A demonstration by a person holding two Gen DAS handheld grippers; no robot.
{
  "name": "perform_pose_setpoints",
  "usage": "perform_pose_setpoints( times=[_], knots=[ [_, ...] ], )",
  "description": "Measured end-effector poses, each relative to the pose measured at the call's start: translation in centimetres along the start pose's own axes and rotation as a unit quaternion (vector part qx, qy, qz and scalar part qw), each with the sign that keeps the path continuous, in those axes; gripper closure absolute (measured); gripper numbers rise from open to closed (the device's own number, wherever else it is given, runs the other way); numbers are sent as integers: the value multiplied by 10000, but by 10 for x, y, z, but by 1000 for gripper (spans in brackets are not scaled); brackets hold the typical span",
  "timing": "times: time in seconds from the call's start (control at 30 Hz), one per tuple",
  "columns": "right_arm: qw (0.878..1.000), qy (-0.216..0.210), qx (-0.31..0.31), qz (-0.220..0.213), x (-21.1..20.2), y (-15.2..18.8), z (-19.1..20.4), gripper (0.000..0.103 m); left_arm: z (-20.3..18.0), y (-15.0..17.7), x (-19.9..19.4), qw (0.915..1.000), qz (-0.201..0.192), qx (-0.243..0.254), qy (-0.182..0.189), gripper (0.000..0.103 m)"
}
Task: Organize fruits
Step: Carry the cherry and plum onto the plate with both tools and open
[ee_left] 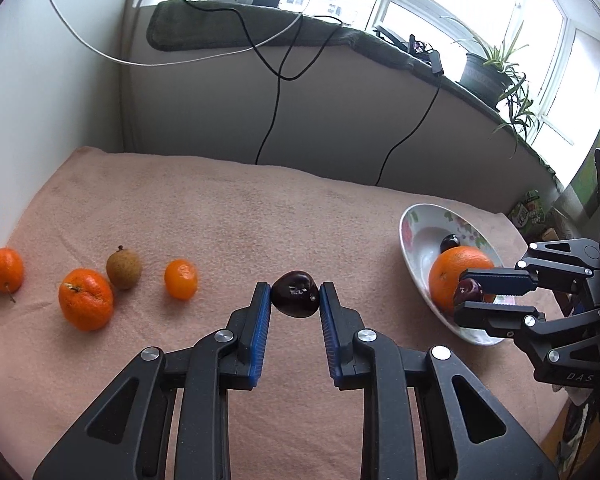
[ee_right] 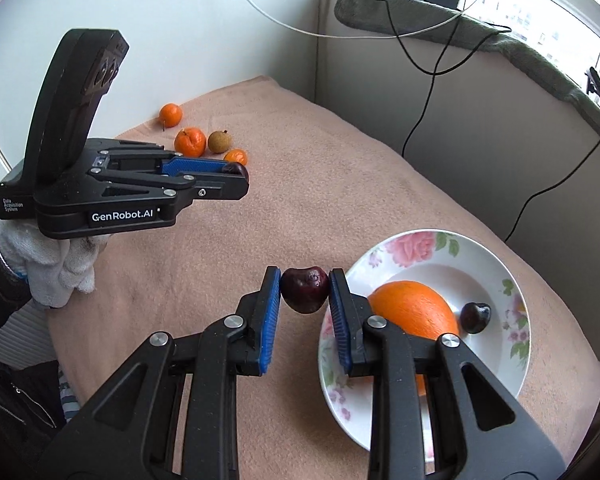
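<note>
1. A dark cherry (ee_left: pixel 295 294) is being held between the blue pads of the left gripper (ee_left: pixel 295 300), whose jaws are closed down to the fruit's width and no further.
2. A second cherry (ee_right: pixel 305 289) is being pinched the same way by the right gripper (ee_right: pixel 305 292), just beside the near rim of the flowered plate (ee_right: pixel 440 256); from the left wrist view this cherry is being seen in front of the large orange (ee_left: pixel 456 276).
3. The plate is being carried by a surface covered in a pink towel (ee_left: pixel 228 216); whether a desk or a bed lies beneath cannot be told. An orange and one more cherry (ee_right: pixel 475 317) are already being kept in the plate.
4. Three small mandarins (ee_left: pixel 86 299) and one brownish, rough-skinned fruit (ee_left: pixel 124 270), perhaps a longan, are being left in a row at the far left, well apart from the plate.
5. The cherries are being judged as very light, smooth and slippery, with soft flesh that bruises under pressure; a gentle hold across the widest part, as now, is being judged best.
6. The mandarins are being judged as light and slightly yielding, with a matt peel that grips well; hold is best being taken across the middle, not on the stalk end.
</note>
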State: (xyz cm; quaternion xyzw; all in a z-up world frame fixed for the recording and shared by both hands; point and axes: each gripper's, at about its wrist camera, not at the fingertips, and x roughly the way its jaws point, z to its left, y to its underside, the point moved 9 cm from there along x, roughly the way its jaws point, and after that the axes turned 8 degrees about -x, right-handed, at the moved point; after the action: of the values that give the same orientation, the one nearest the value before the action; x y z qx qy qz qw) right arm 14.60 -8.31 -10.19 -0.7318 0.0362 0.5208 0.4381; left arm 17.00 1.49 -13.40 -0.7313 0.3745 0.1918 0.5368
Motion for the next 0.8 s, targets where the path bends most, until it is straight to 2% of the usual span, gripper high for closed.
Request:
perform_pose_setpoints(
  times=[0.27, 0.8],
  knots=[
    [9987, 297, 371, -167, -32, 22, -33, 77, -40, -4, 5, 9995, -4, 215, 216, 80],
    [9919, 706, 1032, -235, -54, 64, -98, 78, -93, -14, 23, 9975, 32, 586, 393, 80]
  ],
)
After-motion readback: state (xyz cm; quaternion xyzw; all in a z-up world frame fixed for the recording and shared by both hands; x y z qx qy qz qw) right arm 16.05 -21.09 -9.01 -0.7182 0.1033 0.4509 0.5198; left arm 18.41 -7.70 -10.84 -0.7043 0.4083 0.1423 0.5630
